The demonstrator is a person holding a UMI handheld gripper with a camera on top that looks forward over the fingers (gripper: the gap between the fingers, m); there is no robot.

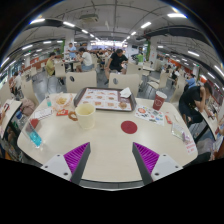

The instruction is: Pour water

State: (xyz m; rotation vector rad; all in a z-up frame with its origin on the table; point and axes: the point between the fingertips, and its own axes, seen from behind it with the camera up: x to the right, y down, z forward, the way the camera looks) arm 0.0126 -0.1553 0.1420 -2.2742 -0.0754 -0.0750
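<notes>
My gripper (111, 150) hovers over the near part of a pale table (108, 140), open wide, with only bare tabletop between its purple pads (76, 156). Beyond the left finger stands a clear cup (86, 113) holding yellowish liquid. A round red disc (129, 127) lies flat just ahead of the right finger. Far to the left stands a small bottle (35, 133) with blue on it. On the right is a clear glass (176, 125), and further back a red cup (159, 100). Nothing is held.
A patterned tray (103, 98) lies at the table's far side with a white item (125, 94) on it. Food wrappers (62, 103) lie at the back left. Seated people (117, 62) and other tables fill the hall behind.
</notes>
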